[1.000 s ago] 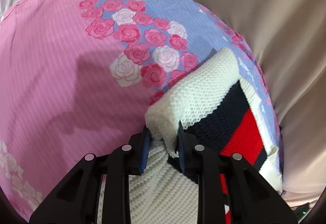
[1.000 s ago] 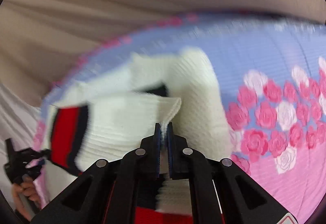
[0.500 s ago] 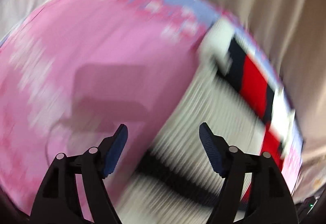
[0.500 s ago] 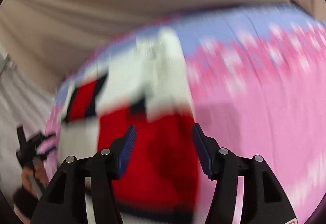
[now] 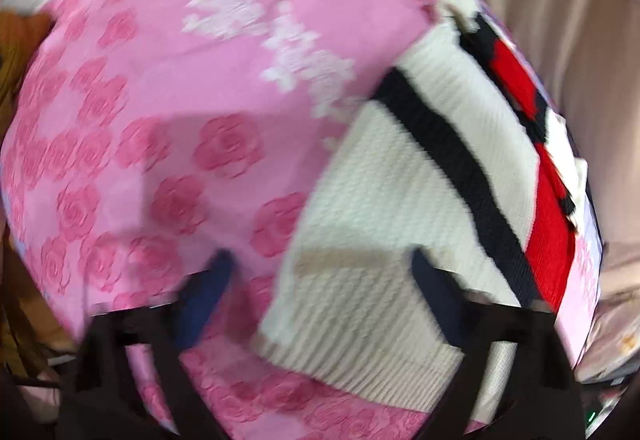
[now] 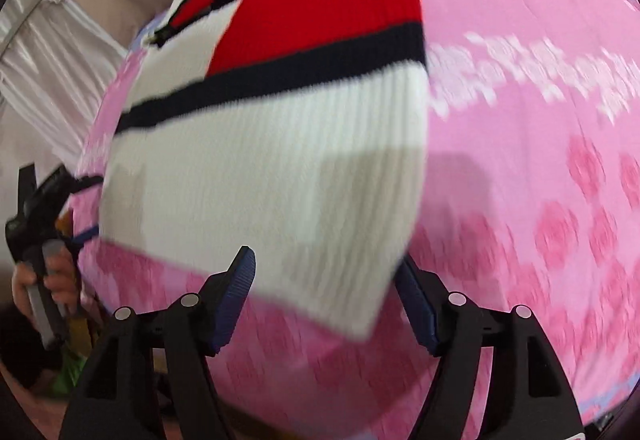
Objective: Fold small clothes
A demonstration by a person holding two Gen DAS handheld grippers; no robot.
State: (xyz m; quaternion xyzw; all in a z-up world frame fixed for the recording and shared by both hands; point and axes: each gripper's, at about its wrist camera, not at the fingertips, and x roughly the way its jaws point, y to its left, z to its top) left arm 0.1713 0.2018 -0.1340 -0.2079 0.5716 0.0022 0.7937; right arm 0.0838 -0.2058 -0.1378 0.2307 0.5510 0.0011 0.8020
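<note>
Both grippers, left gripper (image 5: 320,292) and right gripper (image 6: 324,300), are black with silver screws and ribbed blue pads.

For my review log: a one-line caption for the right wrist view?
Open right gripper above the folded white, red and navy knitted sweater on the pink rose-print sheet.

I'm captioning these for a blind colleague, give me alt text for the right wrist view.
A folded white knit sweater with red and navy bands lies on a pink rose-print sheet. The right gripper hovers over its near edge, jaws open and empty. At far left, a hand holds the left gripper.
</note>
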